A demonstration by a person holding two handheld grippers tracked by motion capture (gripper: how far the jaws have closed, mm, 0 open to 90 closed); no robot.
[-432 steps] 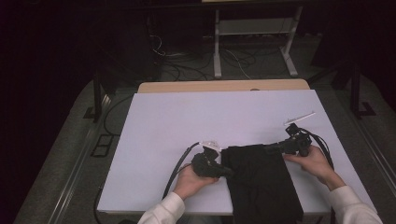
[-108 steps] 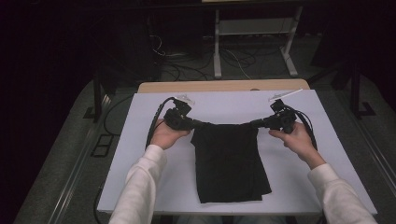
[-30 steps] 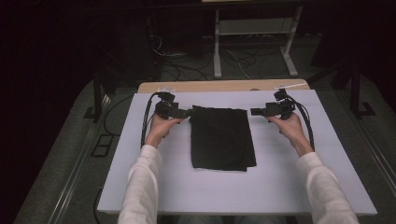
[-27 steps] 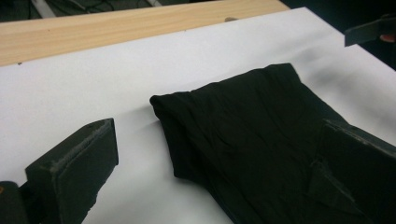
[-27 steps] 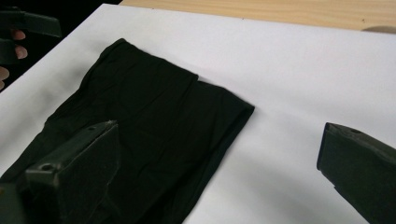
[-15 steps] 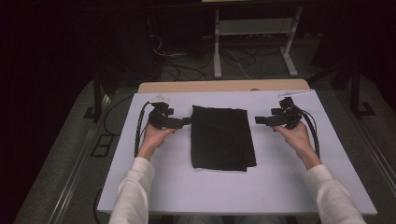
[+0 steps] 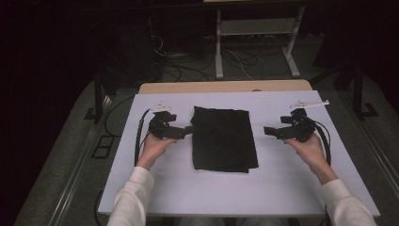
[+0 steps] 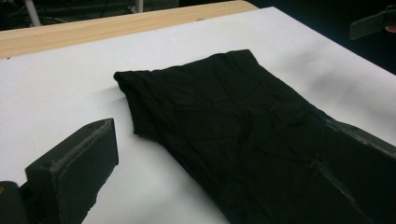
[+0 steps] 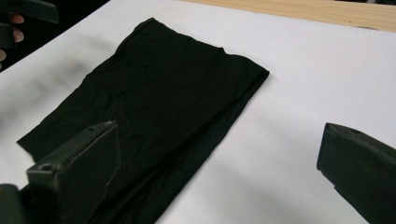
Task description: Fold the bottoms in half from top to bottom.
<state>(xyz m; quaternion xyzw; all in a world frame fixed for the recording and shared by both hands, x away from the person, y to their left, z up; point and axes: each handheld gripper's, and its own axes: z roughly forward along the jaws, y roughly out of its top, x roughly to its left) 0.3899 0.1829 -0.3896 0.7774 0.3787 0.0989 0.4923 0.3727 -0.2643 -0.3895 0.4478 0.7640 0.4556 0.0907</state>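
Left claw (image 7: 187, 130): wide open and holding nothing. Its tips sit just beside the left edge of the black cloth. In the left gripper view, one jaw sits low on the left and the other low on the right, with the cloth lying between and past them.
Right claw (image 7: 266, 131): wide open and holding nothing too. It points at the cloth from the right, with a strip of bare desk in between.
Left hand (image 7: 153, 147): wraps the left claw's handle from below. A white sleeve (image 7: 131, 197) covers the arm.
Right hand (image 7: 308, 150): holds the right claw's handle the same way.
Black cloth (image 7: 222, 139): folded into a neat tall block shape, lying flat in the middle of the desk between both claws. It has small wrinkles. The bottom edge looks a bit uneven.
Desk (image 7: 141, 183): white on top, with a strip of light wood (image 7: 226, 86) along the far edge.
Cables: a black one loops out from each claw across the desk.
Floor: dark, with wires and a white stand behind the desk.
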